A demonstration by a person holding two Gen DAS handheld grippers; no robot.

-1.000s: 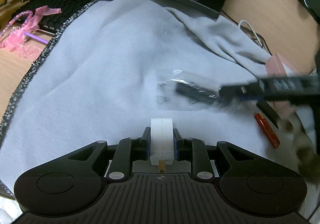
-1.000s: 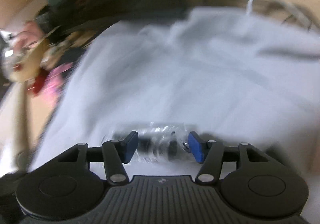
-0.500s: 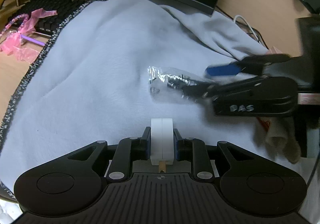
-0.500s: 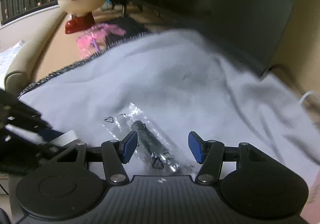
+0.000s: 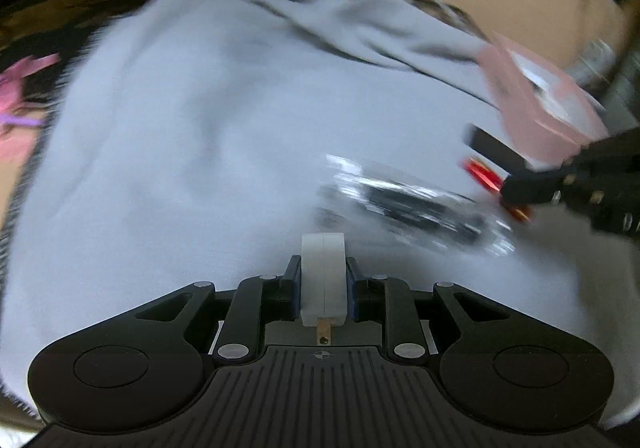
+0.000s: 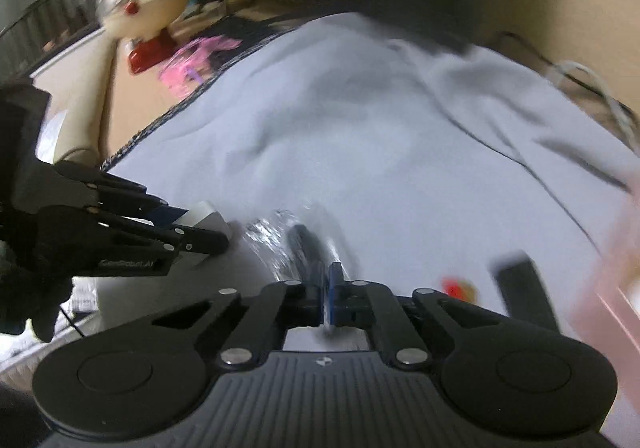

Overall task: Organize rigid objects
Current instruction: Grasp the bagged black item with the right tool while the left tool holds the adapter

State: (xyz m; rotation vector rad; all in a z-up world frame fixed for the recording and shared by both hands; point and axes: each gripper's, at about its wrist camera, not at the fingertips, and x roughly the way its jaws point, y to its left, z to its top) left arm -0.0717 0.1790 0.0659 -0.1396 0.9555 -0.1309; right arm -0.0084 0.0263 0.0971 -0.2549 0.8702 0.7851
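Since half a second ago, the right gripper (image 6: 327, 290) has clenched on the clear plastic bag (image 6: 298, 244) of dark parts. Left gripper (image 5: 322, 280) grips a white block (image 5: 322, 276) above the grey cloth (image 5: 200, 136).

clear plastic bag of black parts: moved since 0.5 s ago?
Yes. In the left wrist view the clear plastic bag of black parts now lies closer to the small red object on the grey fleece blanket, pinched by the right gripper.

Mostly grey, black and a bit of pink

Pale grey cloth (image 5: 208, 152) with speckled dark edging at left; white plug (image 5: 323, 276) between blue pads (image 5: 295, 288); clear bag (image 5: 412, 204) with black contents; red item (image 5: 482, 176) right, pink box (image 5: 536, 112) upper right.
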